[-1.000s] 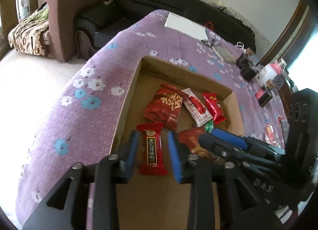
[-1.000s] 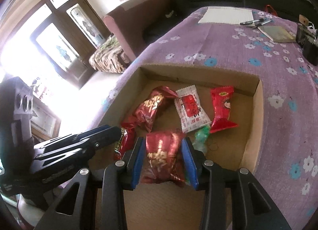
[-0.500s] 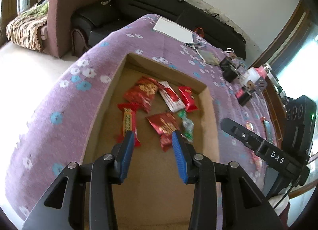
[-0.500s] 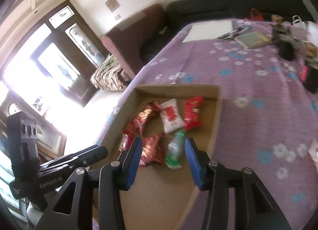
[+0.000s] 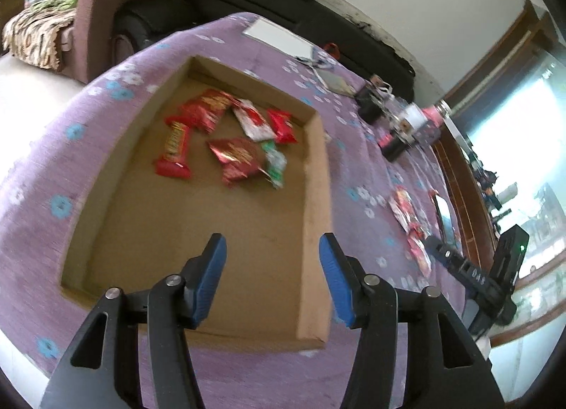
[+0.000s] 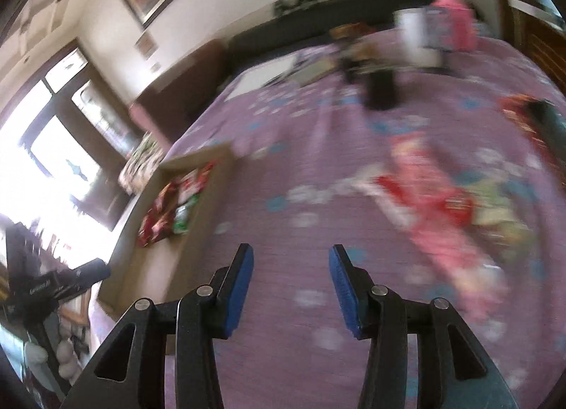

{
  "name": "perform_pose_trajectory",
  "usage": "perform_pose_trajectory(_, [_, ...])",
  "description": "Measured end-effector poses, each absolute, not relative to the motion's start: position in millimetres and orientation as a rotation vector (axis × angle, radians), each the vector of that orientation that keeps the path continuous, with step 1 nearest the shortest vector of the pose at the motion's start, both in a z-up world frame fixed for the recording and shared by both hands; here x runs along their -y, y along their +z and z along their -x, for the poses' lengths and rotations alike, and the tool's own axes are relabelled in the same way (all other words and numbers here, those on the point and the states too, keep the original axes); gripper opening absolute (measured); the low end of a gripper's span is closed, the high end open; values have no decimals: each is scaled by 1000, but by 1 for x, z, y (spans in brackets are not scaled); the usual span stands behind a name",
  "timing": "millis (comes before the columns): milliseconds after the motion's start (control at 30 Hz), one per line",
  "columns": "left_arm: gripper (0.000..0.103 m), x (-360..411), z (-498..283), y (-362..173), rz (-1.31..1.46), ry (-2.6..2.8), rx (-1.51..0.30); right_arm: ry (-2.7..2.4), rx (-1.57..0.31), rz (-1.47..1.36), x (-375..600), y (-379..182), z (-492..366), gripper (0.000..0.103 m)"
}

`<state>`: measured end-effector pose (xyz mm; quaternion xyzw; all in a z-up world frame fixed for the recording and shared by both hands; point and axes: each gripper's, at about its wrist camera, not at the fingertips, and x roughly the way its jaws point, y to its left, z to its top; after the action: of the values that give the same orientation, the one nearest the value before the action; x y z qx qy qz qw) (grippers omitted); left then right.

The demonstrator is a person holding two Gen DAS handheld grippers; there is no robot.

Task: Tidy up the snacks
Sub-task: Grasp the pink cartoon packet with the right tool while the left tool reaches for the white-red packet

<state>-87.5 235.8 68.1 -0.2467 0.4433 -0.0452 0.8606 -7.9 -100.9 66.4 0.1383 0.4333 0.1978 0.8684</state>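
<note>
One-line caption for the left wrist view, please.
Open left gripper above a cardboard tray holding six snack packets on a purple floral tablecloth; more snacks lie outside.

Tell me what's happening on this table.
A person is sorting snack packets into a shallow cardboard box on the purple flowered tablecloth. Six packets lie at the box's far end, among them a red candy bar and a green packet. Both tongs are open and hold nothing: the left tongs hang over the box's near end, and the right tongs face more loose packets lying on the cloth, blurred in that view.
</note>
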Motion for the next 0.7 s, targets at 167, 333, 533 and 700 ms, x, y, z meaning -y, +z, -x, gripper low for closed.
perform_pose_trajectory(167, [53, -198, 90, 68, 461, -167, -950, 269, -861, -367, 169, 66, 11, 48])
perform_pose_trajectory(333, [53, -167, 91, 67, 397, -220, -970, 161, -843, -408, 214, 58, 9, 48])
perform_pose_trajectory(533, [53, -148, 92, 65, 351, -245, -992, 188, -896, -402, 209, 36, -3, 48])
perform_pose_trajectory(700, [53, -141, 93, 63, 340, -245, -1008, 190, -926, -305, 188, 23, -18, 48])
